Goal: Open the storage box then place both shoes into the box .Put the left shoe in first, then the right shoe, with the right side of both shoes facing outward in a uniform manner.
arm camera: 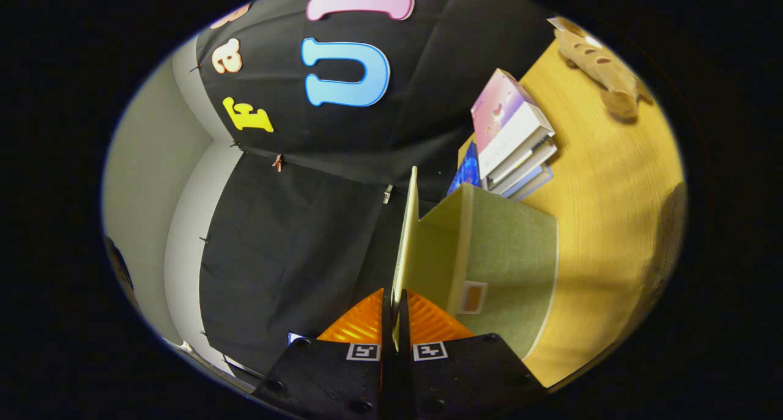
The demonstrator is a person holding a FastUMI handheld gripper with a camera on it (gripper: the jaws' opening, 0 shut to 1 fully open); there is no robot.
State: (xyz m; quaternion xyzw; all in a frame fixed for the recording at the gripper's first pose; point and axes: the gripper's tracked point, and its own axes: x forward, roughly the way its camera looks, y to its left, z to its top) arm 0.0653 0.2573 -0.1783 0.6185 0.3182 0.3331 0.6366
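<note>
Gripper (394, 313) clamped on thin pale-yellow lid panel (407, 236) of green fabric storage box (511, 267); I hold it edge-on to swing it open near stacked books (514, 142) by table's far edge.

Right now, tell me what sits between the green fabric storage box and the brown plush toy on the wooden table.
In the gripper view, a stack of books lies between the green fabric storage box and brown plush toy. The gripper clamps the box's lid.

We see a wooden table (612, 224) carrying three things: a green storage box (514, 267) nearest the fingers, a stack of books (514, 139) just beyond it, touching or nearly so, and a plush toy (602, 68) well apart at the far edge.

We note the gripper (395, 322) pinching the box's raised lid (407, 236).
</note>
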